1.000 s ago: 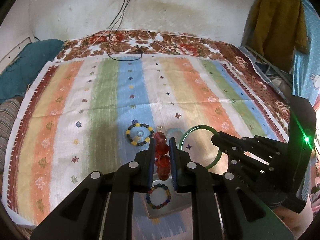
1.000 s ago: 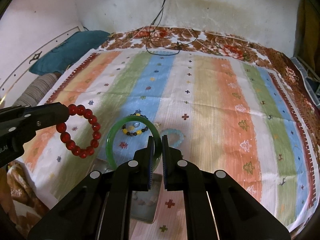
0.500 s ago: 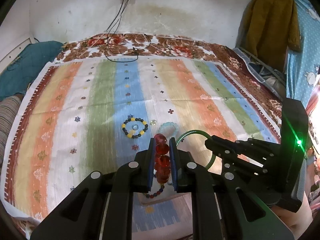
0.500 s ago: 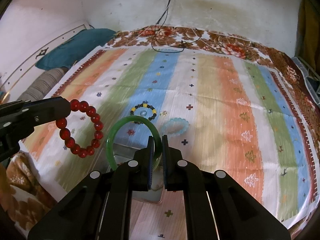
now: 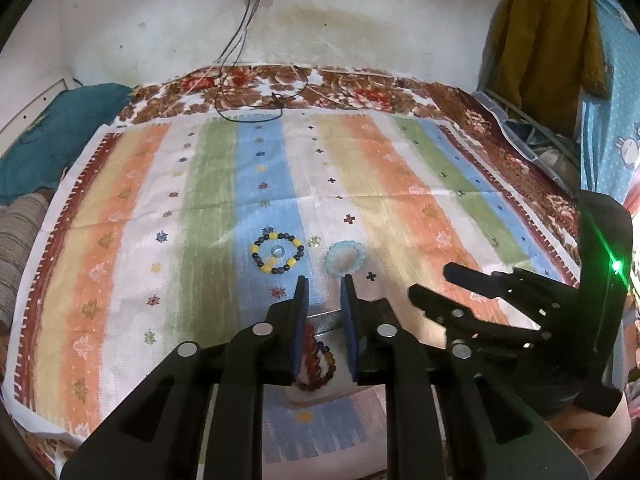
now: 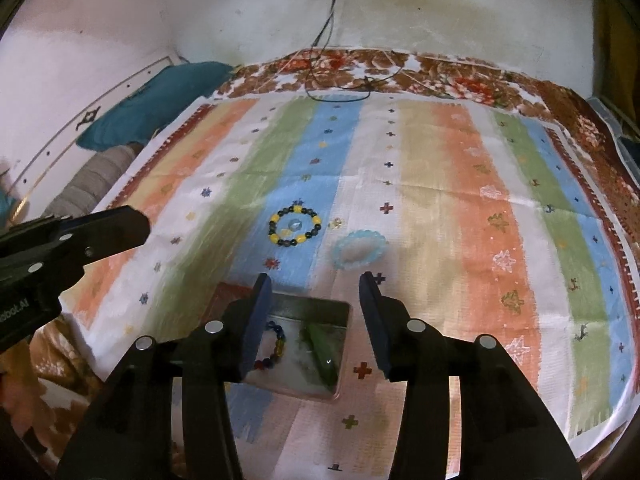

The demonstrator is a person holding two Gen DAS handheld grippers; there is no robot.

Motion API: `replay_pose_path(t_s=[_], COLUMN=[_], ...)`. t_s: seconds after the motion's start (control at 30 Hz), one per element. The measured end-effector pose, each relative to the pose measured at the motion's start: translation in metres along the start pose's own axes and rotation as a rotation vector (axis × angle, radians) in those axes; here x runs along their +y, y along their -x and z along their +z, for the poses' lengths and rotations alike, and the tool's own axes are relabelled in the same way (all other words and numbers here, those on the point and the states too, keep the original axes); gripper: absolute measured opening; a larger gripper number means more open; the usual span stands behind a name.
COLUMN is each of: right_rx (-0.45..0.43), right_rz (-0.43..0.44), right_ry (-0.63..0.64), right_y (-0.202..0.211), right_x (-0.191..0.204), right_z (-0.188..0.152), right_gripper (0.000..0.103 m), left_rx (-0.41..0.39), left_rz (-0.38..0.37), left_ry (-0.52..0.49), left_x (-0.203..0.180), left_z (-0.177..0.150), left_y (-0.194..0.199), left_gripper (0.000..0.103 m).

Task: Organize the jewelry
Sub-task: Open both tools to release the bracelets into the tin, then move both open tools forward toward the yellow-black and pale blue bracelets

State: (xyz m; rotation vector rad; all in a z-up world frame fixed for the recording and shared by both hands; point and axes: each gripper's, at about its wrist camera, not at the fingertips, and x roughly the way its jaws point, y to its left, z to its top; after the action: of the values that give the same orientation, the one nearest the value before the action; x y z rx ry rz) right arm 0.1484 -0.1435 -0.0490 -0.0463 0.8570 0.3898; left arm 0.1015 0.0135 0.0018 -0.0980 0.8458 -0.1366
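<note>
White lettering on the body of your left gripper [image 6: 138, 226] shows at the left edge of the right wrist view; only "obot.AI" of it can be read.

Your metal tray [image 6: 344, 312] sits on the striped cloth [image 6: 480, 184] by its near edge, right under both grippers. In the right wrist view the tray holds a multicoloured bead bracelet [image 6: 276, 350] on its left side and the green bangle [image 6: 320, 350], blurred, on its right. The left wrist view shows instead the red bead bracelet [image 5: 310, 350] lying blurred in the tray, against that multicoloured bracelet; the green bangle is hidden there behind your gripper fingers.

Your right gripper [image 6: 316, 316] has just been opening, and its jaws stand well apart above the tray with nothing pressed between them. Your left gripper's jaws have just parted a little, and the red bracelet sits below the gap, clear of the pads.

Farther out, near the cloth's middle, lie a dark-and-yellow bead bracelet [image 5: 277, 253] with a small clear piece [image 5: 276, 252] inside its ring, a pale blue bracelet [image 5: 345, 258] just to its right, and a tiny clear piece [image 5: 315, 241] between them.
</note>
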Motion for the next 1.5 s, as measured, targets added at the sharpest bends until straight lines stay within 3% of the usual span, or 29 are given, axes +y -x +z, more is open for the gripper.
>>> replay_pose_path(t_s=[0.13,0.2,0.37,0.67,0.77,0.9,1.13,1.5], right_rx=[0.023,0.03,0.034,0.056,0.062,0.109,0.141,0.158], right_rz=[0.003,0.002,-0.009,-0.015,-0.026,-0.009,-0.031,-0.075], right_ry=[-0.036,-0.044,-0.05,-0.048,-0.058,-0.092,-0.083,-0.08], right_y=[-0.007,-0.009,-0.014,-0.028,-0.035,-0.05,-0.068,-0.087], right_x=[-0.009,-0.011,-0.015,-0.017,-0.019,-0.026,-0.027,-0.035], right_z=[0.001,0.003,0.008,0.02,0.023,0.027,0.031,0.041], right_gripper=[0.046,0.046,0.05,0.05,0.06,0.062,0.079,0.079], left_rx=[0.003,0.011,0.043,0.051,0.053,0.085,0.145,0.156], left_rz=[0.012,0.012,0.038,0.091,0.102,0.091,0.082,0.101], left_ry=[0.017,0.036,0.078,0.1,0.078,0.092,0.139,0.157], left_x=[0.005,0.009,0.021,0.031,0.029,0.034,0.048,0.058], left_z=[0.002,0.003,0.009,0.022,0.026,0.027,0.029,0.038], left_y=[-0.002,-0.005,-0.019,-0.036,-0.044,-0.057,-0.079,-0.104], left_gripper=[0.027,0.04,0.042,0.062,0.067,0.068,0.074,0.079])
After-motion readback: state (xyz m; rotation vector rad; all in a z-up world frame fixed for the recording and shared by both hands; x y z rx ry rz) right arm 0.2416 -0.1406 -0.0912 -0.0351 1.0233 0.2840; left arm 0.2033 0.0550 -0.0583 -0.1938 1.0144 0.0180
